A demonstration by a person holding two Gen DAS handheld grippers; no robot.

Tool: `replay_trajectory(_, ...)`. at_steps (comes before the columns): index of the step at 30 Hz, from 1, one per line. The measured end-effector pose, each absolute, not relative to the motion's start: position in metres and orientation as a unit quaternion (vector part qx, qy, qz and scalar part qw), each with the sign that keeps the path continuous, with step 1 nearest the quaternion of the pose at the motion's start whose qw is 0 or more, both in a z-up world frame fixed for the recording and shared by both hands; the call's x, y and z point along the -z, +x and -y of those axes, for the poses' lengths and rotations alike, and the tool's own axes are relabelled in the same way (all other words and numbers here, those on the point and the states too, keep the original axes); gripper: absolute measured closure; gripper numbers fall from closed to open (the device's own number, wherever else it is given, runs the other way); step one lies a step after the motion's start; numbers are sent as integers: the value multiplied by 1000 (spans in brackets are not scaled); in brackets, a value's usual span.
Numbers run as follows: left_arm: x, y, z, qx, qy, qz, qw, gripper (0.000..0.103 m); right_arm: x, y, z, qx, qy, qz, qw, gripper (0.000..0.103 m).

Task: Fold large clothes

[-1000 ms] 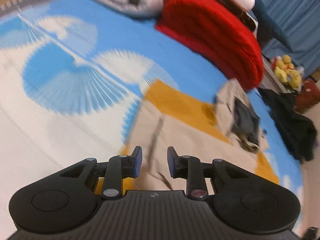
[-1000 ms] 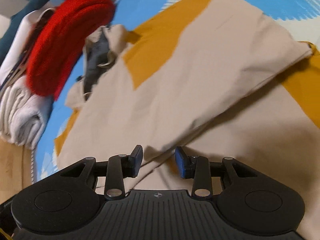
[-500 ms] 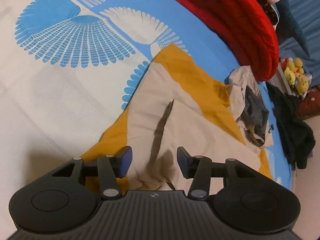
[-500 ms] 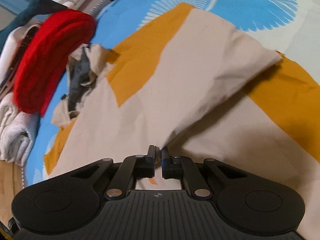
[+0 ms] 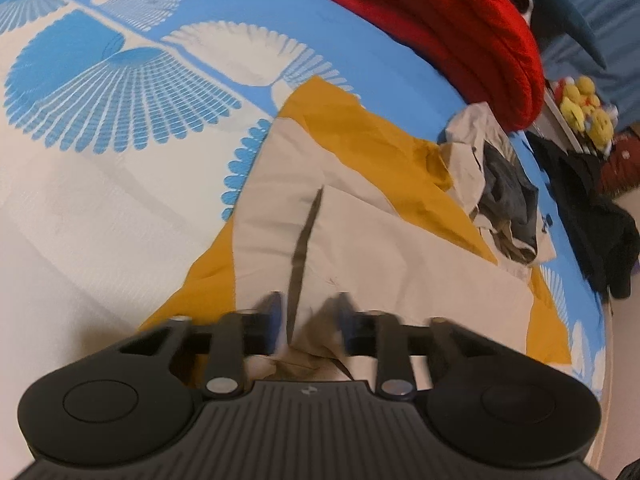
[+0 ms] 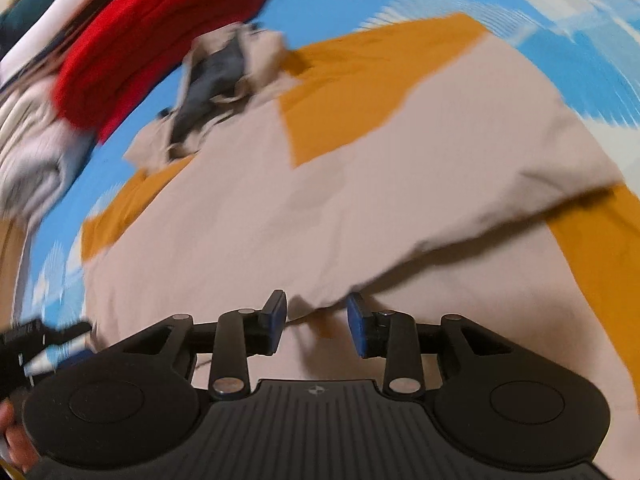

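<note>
Half a second back the right gripper [image 6: 316, 320] had its fingers nearly together at the folded edge of the garment; they now stand apart with nothing between them, the cloth edge lying just beyond the tips. Left gripper [image 5: 307, 318] had a wider gap then; its fingers have drawn closer but remain apart, blurred, straddling a dark crease in the fabric. Whether they touch the cloth cannot be told.

Beige-and-mustard garment [image 5: 360, 240] lies spread flat on the bedspread [image 5: 120, 160], which is blue and white with fan shapes. In the right wrist view one beige layer [image 6: 360, 200] is folded over another, its free edge running diagonally and casting a shadow on the layer below; mustard panels show at the top and at the far right.

Hood [image 5: 500, 196] of the garment, with dark lining, sits crumpled at the far end, just beside a folded red blanket [image 5: 460, 28]. Yellow plush toys [image 5: 584, 108] sit beyond the bed edge, near a dark heap of clothing [image 5: 600, 216]. Folded white cloth [image 6: 28, 160] lies next to the red blanket in the right wrist view, much blurred.
</note>
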State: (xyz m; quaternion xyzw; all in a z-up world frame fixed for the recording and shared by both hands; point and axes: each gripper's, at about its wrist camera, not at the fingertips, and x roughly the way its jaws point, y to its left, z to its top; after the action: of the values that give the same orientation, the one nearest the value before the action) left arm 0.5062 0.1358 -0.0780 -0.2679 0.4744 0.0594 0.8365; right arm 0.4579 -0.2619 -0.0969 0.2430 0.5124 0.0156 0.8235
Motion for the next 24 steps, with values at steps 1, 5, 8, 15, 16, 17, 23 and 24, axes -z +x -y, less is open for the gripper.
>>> replay_trajectory(1,76,506,-134,-61,-257,-472,841,94,94,458,258,-24,231,-509,829,68)
replay_trajectory(5,58,502,-129,-73,-212,-436,872,99,77,458,247,-57,179,-472,861,68)
replay_trajectory(8,53,502,-129,-78,-200,-429,878,98,67,460,250,-59,162,-437,883,68)
replay_trajectory(15,50,503,-121,-92,-156,-427,886,80,94,470,273,34,126,-480,867,67)
replay_trajectory(16,48,503,-118,-84,-149,-421,891,79,99,472,276,44,122,-490,862,67)
replay_trajectory(17,47,504,-114,-72,-142,-419,894,77,103,472,279,49,121,-496,859,67)
replay_trajectory(23,76,512,-103,-37,-147,-487,860,50,99,473,274,45,96,-491,865,67)
replay_trajectory(24,82,513,-101,-41,-138,-500,854,50,99,473,273,44,90,-490,866,67)
